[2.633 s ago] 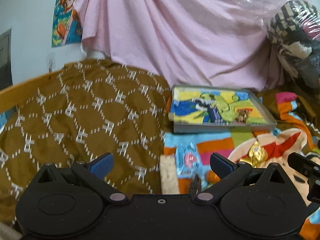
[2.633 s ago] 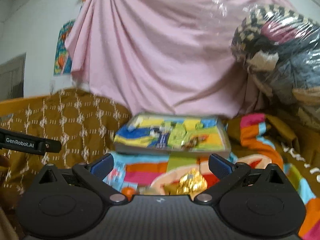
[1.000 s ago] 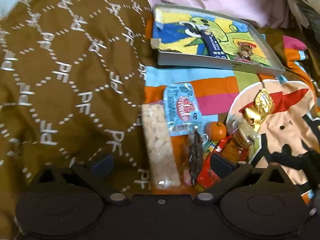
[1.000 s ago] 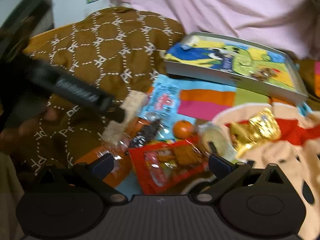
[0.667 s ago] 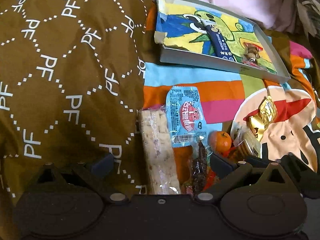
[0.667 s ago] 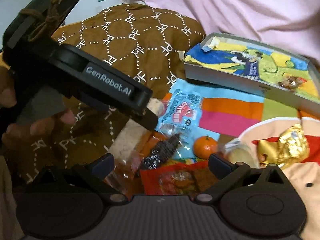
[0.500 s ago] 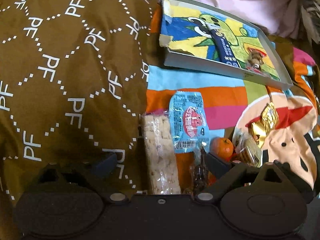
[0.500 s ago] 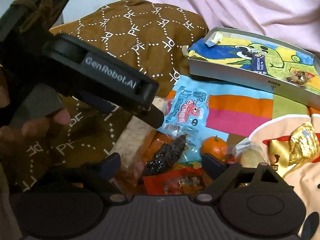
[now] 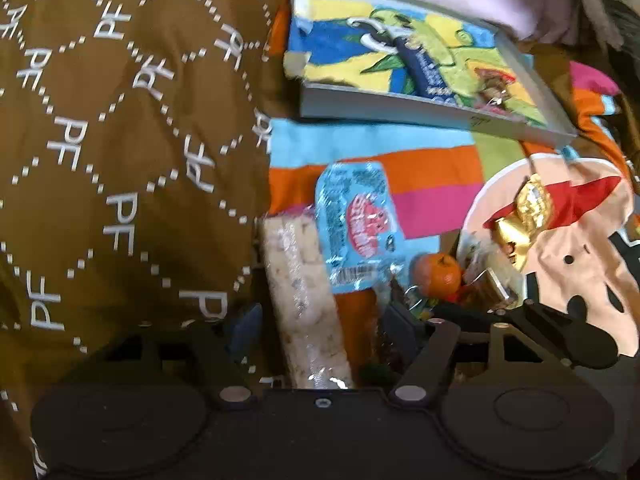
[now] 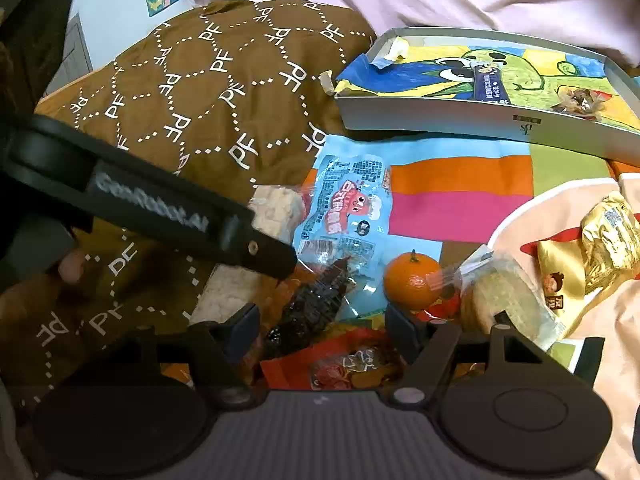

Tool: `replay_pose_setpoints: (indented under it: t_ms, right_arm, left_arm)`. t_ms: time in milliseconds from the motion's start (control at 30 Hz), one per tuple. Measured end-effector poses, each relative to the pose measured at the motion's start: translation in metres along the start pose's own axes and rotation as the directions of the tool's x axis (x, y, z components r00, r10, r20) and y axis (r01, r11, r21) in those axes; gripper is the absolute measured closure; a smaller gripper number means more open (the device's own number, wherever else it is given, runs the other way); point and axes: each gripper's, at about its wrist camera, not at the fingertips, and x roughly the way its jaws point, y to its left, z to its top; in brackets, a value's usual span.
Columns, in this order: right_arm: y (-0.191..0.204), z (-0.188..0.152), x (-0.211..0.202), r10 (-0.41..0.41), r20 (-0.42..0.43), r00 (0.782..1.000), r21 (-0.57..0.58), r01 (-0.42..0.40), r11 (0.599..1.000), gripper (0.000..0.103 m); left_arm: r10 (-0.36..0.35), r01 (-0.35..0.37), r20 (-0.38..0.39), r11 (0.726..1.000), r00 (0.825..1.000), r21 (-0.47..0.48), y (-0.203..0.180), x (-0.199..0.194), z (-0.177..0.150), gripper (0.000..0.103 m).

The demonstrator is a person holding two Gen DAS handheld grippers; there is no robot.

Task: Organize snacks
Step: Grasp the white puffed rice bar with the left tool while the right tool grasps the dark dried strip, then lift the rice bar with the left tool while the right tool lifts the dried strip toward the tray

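Observation:
Snacks lie on a colourful blanket. My left gripper [image 9: 320,330] is open, its fingers either side of a pale rice bar [image 9: 304,304], low over it. Beside the bar lie a blue packet [image 9: 354,226], a small orange [image 9: 438,274] and a gold wrapper [image 9: 526,210]. My right gripper [image 10: 322,330] is open above a dark snack [image 10: 316,306] and a red packet [image 10: 348,364]. The orange [image 10: 412,280], the blue packet [image 10: 344,208], a clear-wrapped cake [image 10: 508,300] and the gold wrapper [image 10: 608,236] show there too. The left gripper's finger [image 10: 160,212] crosses that view over the rice bar [image 10: 272,210].
A shallow grey box [image 9: 420,112] with a cartoon-print lining stands at the back, holding a dark blue stick and a small wrapped sweet; it also shows in the right wrist view [image 10: 460,118]. A brown patterned quilt [image 9: 120,140] rises on the left. Pink cloth hangs behind.
Both grippers have come down from facing the back wall to close over the snack pile. The left gripper's jaws have narrowed around the rice bar; the right's jaws have also narrowed.

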Motion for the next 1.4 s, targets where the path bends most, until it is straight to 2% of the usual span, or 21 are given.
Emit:
replay_pose_setpoints:
  t_ms: [233,300,467,600,800,1067,1133,1233,1400]
  right_arm:
    - [0.005,0.003,0.007,0.001,0.007,1.000,0.008,-0.001,1.000,0.029]
    - [0.006,0.002,0.010,0.006,-0.005,1.000,0.017,-0.006,1.000,0.033]
    - [0.013,0.002,0.008,-0.010,-0.027,1.000,-0.012,0.010,1.000,0.043]
    - [0.023,-0.002,0.003,-0.042,-0.069,0.997,-0.058,0.038,0.998,0.044]
    - [0.029,-0.006,0.006,-0.063,-0.072,0.995,-0.092,0.057,0.994,0.040]
    - [0.040,-0.013,-0.001,-0.111,-0.059,0.992,-0.186,0.098,0.978,0.054]
    - [0.047,-0.016,-0.004,-0.129,-0.051,0.990,-0.235,0.113,0.965,0.055]
    - [0.061,-0.024,-0.006,-0.187,-0.025,0.982,-0.345,0.167,0.924,0.056]
    - [0.082,-0.039,-0.008,-0.285,0.059,0.957,-0.523,0.272,0.807,0.056]
  left_arm:
    - [0.025,-0.028,-0.040,0.997,0.999,-0.066,0.011,0.009,-0.001,0.048]
    - [0.026,-0.030,-0.051,0.996,0.998,-0.085,0.014,0.012,-0.001,0.056]
    - [0.002,-0.012,-0.079,0.992,0.997,-0.124,0.019,0.016,-0.003,0.061]
    - [0.007,-0.016,-0.084,0.994,0.996,-0.111,0.015,0.017,-0.005,0.062]
    - [-0.003,-0.007,-0.102,0.996,0.995,-0.094,0.014,0.025,-0.006,0.059]
    - [0.010,-0.018,-0.089,0.995,0.996,-0.098,0.012,0.018,-0.008,0.067]
    - [0.005,-0.013,-0.084,0.995,0.996,-0.100,0.011,0.013,-0.008,0.068]
    - [0.002,-0.012,-0.087,0.993,0.996,-0.115,0.011,0.010,-0.009,0.069]
    - [-0.005,-0.010,-0.093,0.988,0.996,-0.156,0.014,0.002,-0.012,0.069]
